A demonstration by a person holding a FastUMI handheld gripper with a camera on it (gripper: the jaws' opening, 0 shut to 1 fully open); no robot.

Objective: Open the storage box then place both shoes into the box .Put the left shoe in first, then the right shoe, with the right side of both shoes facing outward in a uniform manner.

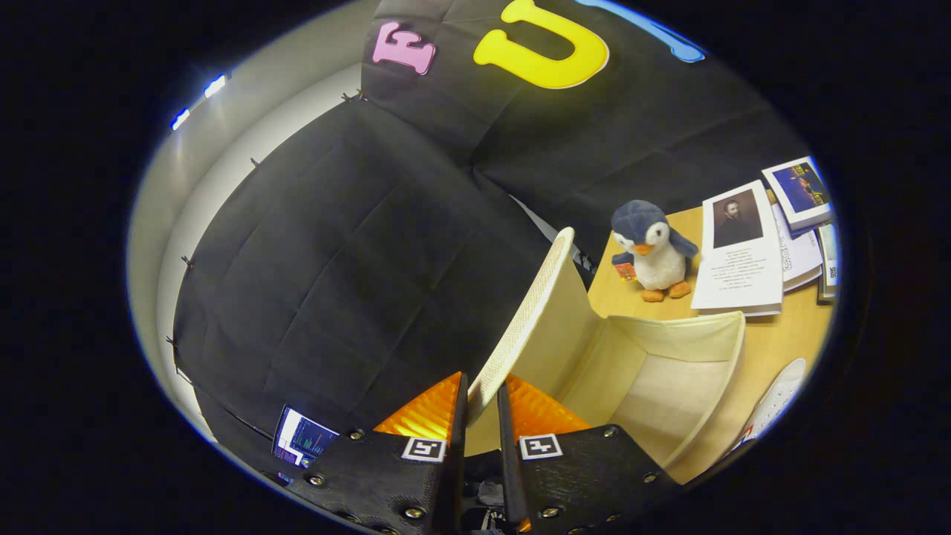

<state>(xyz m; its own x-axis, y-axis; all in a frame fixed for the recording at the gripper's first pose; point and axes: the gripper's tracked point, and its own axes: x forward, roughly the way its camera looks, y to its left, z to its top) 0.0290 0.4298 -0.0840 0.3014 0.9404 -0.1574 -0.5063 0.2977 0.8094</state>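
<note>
Pinched between my gripper's [481, 401] two fingers is the cream lid [524, 319] of the storage box [672, 386]; I am holding it by its edge, with the fingers drawn narrow and pressing on it from both sides. I am keeping the lid raised, standing nearly upright on the box's near side, so the box is lying open with its pale fabric inside showing just ahead of the fingers. One white shoe [776, 401] is lying on the wooden table [787, 338] just beside the box's far wall. Beyond the box a plush penguin [652, 249] is standing upright, and next to it printed sheets [739, 253] and booklets [801, 192] are lying spread out. A small lit screen [301, 438] is glowing near the outer finger.
</note>
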